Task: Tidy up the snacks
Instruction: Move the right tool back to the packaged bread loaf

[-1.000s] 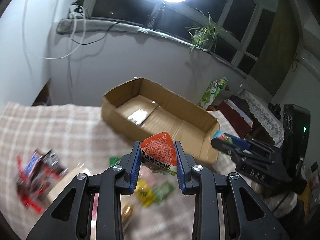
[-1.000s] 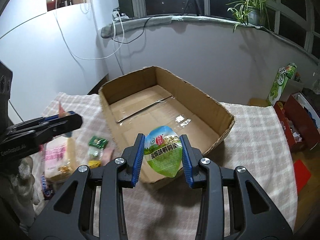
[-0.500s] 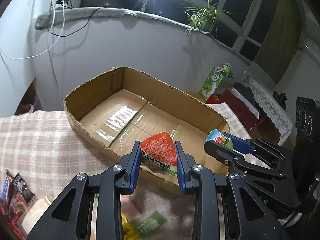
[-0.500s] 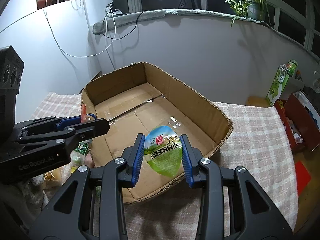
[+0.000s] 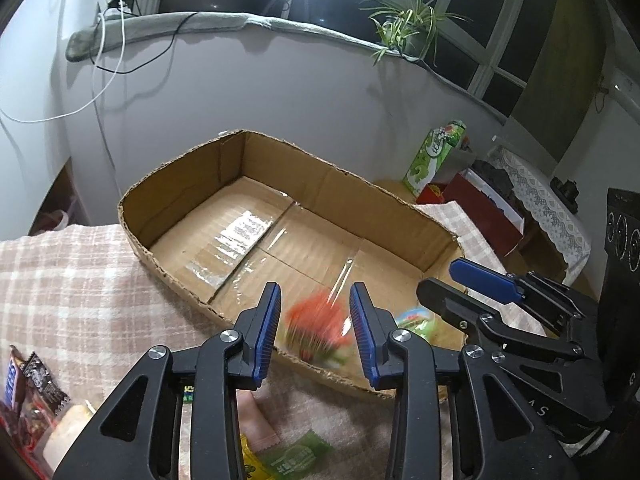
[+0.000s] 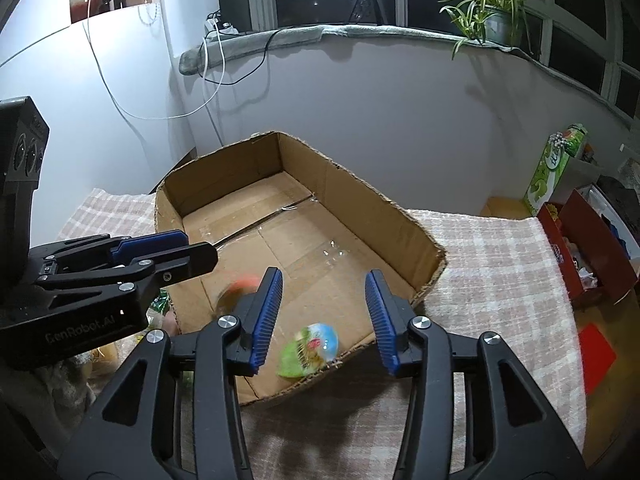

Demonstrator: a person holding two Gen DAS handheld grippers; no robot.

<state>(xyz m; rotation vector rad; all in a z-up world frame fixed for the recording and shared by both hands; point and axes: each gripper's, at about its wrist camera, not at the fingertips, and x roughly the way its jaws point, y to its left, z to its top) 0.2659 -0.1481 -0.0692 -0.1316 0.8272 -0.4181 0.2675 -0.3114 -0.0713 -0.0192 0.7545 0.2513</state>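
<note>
1. The red snack (image 5: 316, 326) and green snack (image 6: 310, 350), both blurred, sit low in the box (image 5: 180, 184) near its front wall.
2. Left gripper (image 5: 314, 330) and right gripper (image 6: 324, 320): fingers apart, empty.
3. More packets (image 5: 288, 454) remain on the cloth (image 5: 72, 280).

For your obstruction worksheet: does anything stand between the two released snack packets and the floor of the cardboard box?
Nothing visible does. The red packet and green packet are blurred, below open jaws of the left gripper and right gripper, inside the cardboard box's near end.
</note>
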